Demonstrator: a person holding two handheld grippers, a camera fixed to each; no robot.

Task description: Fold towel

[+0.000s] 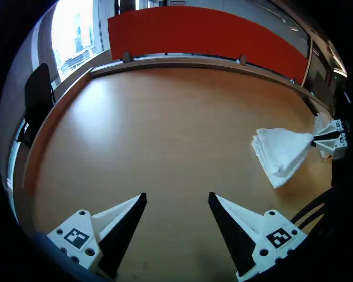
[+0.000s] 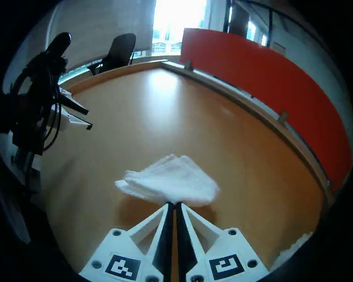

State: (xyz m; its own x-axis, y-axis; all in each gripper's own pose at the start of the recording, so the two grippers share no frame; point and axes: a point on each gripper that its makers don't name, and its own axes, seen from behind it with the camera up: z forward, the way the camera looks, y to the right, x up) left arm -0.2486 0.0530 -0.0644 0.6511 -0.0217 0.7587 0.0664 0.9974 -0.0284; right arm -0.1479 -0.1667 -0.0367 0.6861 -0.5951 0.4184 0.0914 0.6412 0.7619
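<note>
A white towel point(image 1: 281, 152), folded into several layers, lies on the wooden table point(image 1: 176, 122) at the right of the left gripper view. My right gripper point(image 1: 314, 139) pinches its near corner there. In the right gripper view the towel point(image 2: 169, 184) fans out just past my right gripper point(image 2: 174, 205), whose fingers are shut on its edge. My left gripper point(image 1: 177, 195) stands open over bare table, well apart from the towel and holding nothing. It also appears far left in the right gripper view as the left gripper point(image 2: 80, 118).
An orange divider panel point(image 1: 200, 33) runs along the table's far edge, seen also as the panel point(image 2: 270, 80). Black chairs point(image 1: 37, 94) point(image 2: 117, 49) stand by the windows. Dark cables and gear point(image 2: 35, 94) hang around the left gripper.
</note>
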